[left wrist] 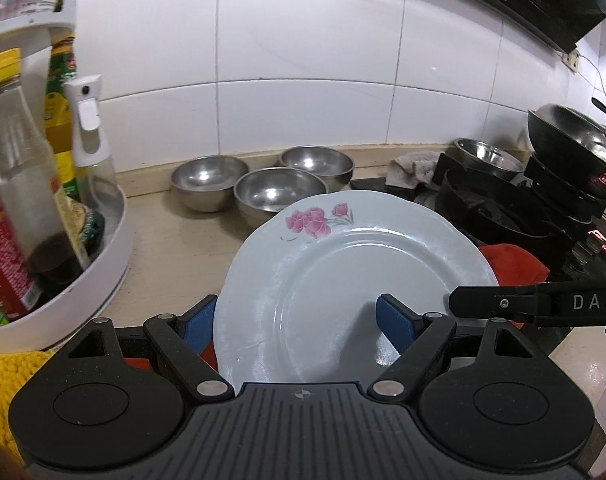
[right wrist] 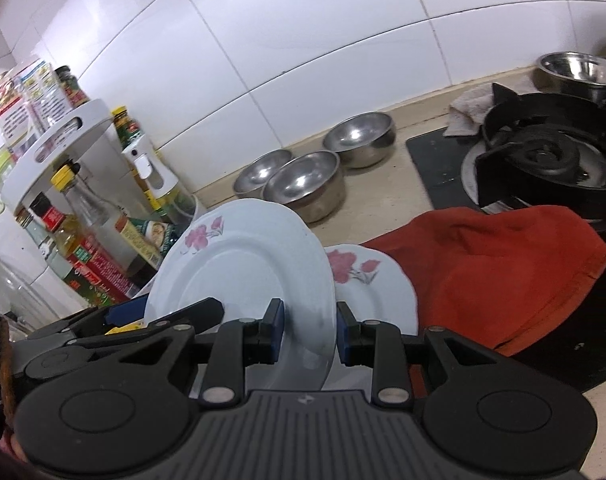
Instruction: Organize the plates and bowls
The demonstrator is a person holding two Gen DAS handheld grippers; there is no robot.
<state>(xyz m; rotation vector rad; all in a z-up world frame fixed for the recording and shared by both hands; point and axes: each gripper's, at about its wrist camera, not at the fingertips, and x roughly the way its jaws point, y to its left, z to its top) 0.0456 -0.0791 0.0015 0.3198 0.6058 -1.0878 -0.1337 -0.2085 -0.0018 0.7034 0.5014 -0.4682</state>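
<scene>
Above counter: white plate [right wrist: 239, 272] with pink flowers is tilting.
Right gripper [right wrist: 309, 334]: clamping its rim.
Left gripper [left wrist: 293, 322]: spread wide.
Hidden: plate's near edge.

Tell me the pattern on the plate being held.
Pale plate with pink flowers near its rim; clearest in the left wrist view.

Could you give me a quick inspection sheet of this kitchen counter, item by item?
Surface: beige counter, partly covered by a red cloth.
Job's things: lifted flowered plate; second plate behind it; three steel bowls by the wall.
Clutter: bottle rack, rag.
Grippers: left gripper open astride the plate's rim; right gripper shut on the plate.
Cables: one on the wall.
Surroundings: white tiles, stove, wok.
</scene>
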